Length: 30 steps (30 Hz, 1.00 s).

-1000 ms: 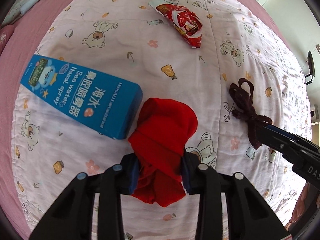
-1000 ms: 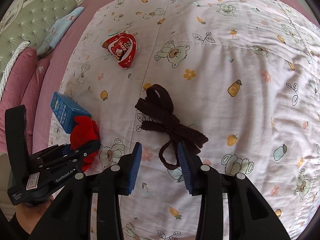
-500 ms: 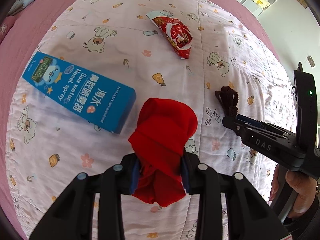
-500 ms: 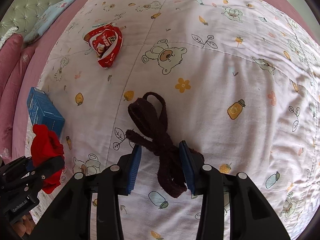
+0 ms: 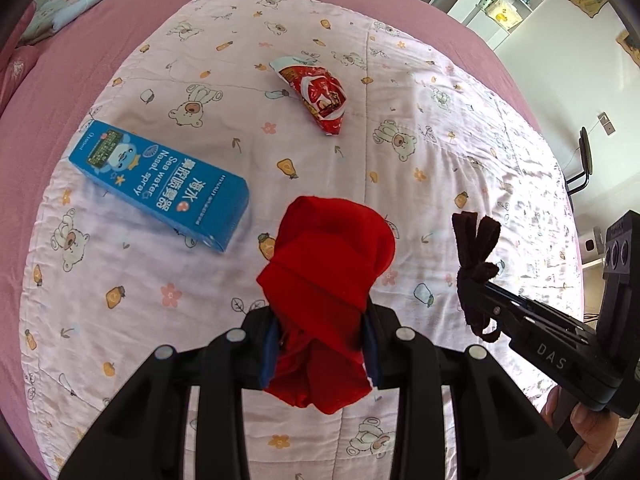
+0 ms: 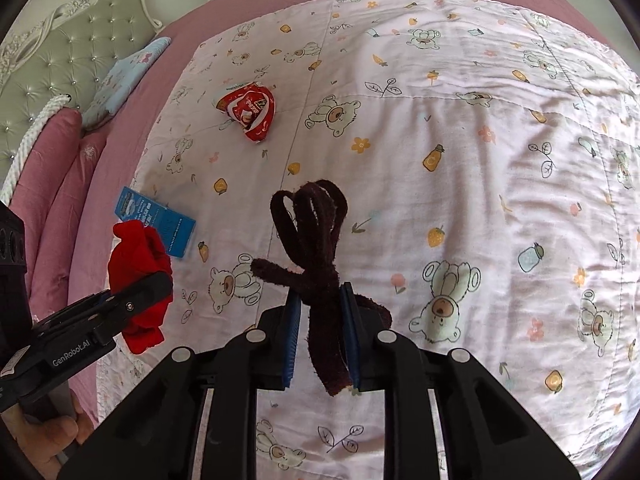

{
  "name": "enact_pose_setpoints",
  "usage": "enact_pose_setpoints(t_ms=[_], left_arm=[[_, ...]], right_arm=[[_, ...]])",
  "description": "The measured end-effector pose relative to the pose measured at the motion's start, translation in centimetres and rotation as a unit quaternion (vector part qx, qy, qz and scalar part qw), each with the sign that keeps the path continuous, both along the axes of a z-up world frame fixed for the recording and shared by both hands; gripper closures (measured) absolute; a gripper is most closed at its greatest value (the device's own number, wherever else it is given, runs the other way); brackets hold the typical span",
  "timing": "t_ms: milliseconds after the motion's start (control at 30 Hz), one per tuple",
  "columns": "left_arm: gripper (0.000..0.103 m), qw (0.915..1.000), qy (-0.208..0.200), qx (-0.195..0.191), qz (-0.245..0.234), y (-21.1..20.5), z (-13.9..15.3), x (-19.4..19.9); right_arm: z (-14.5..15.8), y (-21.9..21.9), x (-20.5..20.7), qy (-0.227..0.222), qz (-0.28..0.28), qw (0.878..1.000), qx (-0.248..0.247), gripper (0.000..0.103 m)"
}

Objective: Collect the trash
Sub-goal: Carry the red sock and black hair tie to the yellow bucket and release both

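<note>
So both hands are full right now. My left gripper (image 5: 320, 344) is clamped tight on a bunched-up red cloth (image 5: 328, 276), which sticks up out of the jaws and hangs clear of the bed. My right gripper (image 6: 320, 332) is pinched down on a dark brown fuzzy cord (image 6: 316, 256) tied in a loopy knot, loops pointing toward 12 o'clock, tail dangling below the pads; it looks lifted off the quilt too.

That leaves two obvious bits of trash lying on the bear-print quilt (image 6: 480, 120). From the left wrist view, the blue nasal spray box (image 5: 160, 184) sits flat at about 10 o'clock from the red cloth, near it but not touching. The crumpled red snack wrapper (image 5: 316, 100) is further out at 12 o'clock, well apart from everything else.

No bin or bag anywhere in either view, so I can't tell where this stuff is meant to go. I'd call it roughly halfway: two things picked up but not dropped anywhere, two not yet touched. Both soft pieces are floppy, so I'd keep the squeeze on while carrying.
</note>
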State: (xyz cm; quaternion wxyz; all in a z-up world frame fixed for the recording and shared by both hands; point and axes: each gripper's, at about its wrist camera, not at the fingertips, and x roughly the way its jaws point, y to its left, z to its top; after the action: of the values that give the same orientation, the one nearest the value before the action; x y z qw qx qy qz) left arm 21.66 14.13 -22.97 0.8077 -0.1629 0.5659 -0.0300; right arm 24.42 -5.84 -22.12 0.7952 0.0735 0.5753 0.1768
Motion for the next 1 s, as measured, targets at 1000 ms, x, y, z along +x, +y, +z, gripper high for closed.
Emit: enact_pose_setpoints(t_ms=[1000], left_arm=[[0.069,0.9512,-0.053,-0.043,-0.301,-31.0,9.6,-23.5]], right_arm=[[11.0,-27.0,-35.1,-0.048,-0.303,0.952,0.012,0.083]])
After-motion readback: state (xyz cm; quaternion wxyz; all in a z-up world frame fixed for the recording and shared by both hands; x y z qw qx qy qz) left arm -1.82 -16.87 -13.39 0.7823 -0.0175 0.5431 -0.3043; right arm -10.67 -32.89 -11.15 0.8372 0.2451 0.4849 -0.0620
